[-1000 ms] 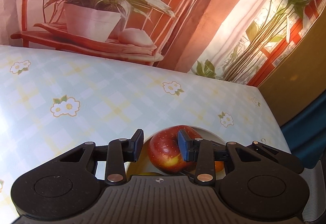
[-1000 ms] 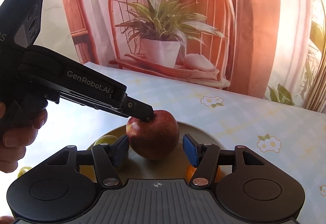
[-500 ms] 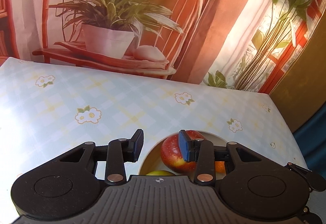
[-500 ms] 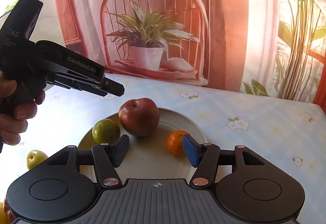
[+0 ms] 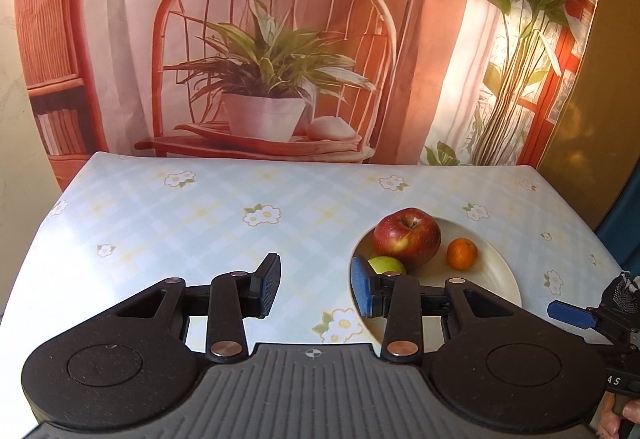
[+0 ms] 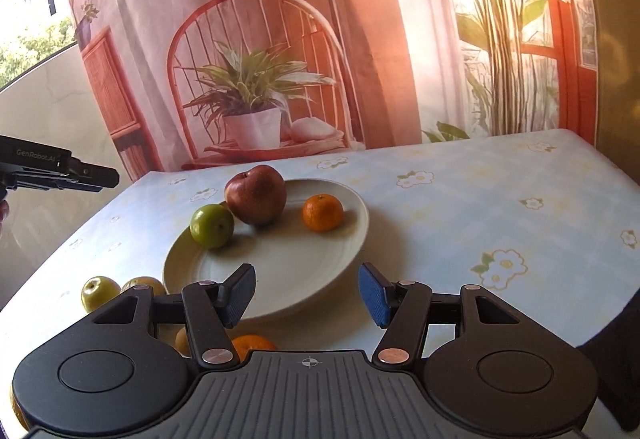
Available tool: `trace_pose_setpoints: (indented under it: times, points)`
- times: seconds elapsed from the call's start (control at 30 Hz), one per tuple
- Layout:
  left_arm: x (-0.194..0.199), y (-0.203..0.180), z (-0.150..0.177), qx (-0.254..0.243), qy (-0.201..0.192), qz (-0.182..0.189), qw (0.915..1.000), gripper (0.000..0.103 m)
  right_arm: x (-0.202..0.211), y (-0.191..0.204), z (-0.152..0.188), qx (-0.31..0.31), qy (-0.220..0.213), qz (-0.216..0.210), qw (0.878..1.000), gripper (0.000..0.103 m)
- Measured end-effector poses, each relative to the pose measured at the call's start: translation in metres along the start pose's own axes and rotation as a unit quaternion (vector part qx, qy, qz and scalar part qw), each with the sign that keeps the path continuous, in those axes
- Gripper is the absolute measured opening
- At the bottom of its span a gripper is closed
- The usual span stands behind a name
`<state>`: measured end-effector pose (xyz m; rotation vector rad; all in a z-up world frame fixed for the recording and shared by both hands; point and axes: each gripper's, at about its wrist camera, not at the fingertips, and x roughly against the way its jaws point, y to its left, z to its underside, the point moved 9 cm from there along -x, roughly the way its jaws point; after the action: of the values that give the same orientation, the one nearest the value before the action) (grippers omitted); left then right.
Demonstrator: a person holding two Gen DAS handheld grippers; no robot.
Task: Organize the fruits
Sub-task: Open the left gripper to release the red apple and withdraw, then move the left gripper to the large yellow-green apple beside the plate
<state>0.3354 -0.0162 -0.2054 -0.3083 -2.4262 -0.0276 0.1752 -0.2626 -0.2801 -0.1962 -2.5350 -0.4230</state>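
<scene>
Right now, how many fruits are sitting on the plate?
3 on the plate: a red apple at the back, a green fruit left of it, a small orange to the right.

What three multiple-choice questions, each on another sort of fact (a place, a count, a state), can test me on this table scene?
1. Where is the red apple?
A. On the plate
B. On the tablecloth beside the plate
C. Between a gripper's jaws

2. How many fruits lie on the plate?
A. Two
B. Three
C. Five

3. What is the state of the right gripper?
A. Shut on the orange
B. Open and empty
C. Shut on the plate's rim

Answers:
1 A: the red apple rests on the plate.
2 B: the apple, a green fruit and a small orange are on it.
3 B: the right gripper has its jaws apart with nothing between them.
</scene>
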Motion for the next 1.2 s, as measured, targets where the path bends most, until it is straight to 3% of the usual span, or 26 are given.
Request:
trace_pose_setpoints:
  times: [0.2,0.37,0.53,0.87,1.2]
  points:
    - [0.032,0.017,0.017,0.012,-0.016,-0.022,0.9996,0.041,0.005,0.011,0.023,0.004,-0.005,-0.008,1.0,0.055]
    - [0.05,0.026,0.033,0.042,-0.024,-0.032,0.9983,0.042,0.006,0.016,0.021,0.008,-0.009,-0.004,1.0,0.055]
    - [0.055,0.027,0.045,0.065,-0.037,-0.035,0.9966,0.042,-0.003,0.016,0.018,-0.011,-0.015,0.0,1.0,0.054]
    - [0.058,0.033,0.076,0.071,-0.041,-0.069,0.9942,0.042,-0.003,0.035,0.032,0.045,0.01,-0.033,0.998,0.054]
    - [0.06,0.035,0.09,0.086,-0.042,-0.079,0.9923,0.042,-0.01,0.041,0.039,0.057,0.037,-0.021,0.997,0.054]
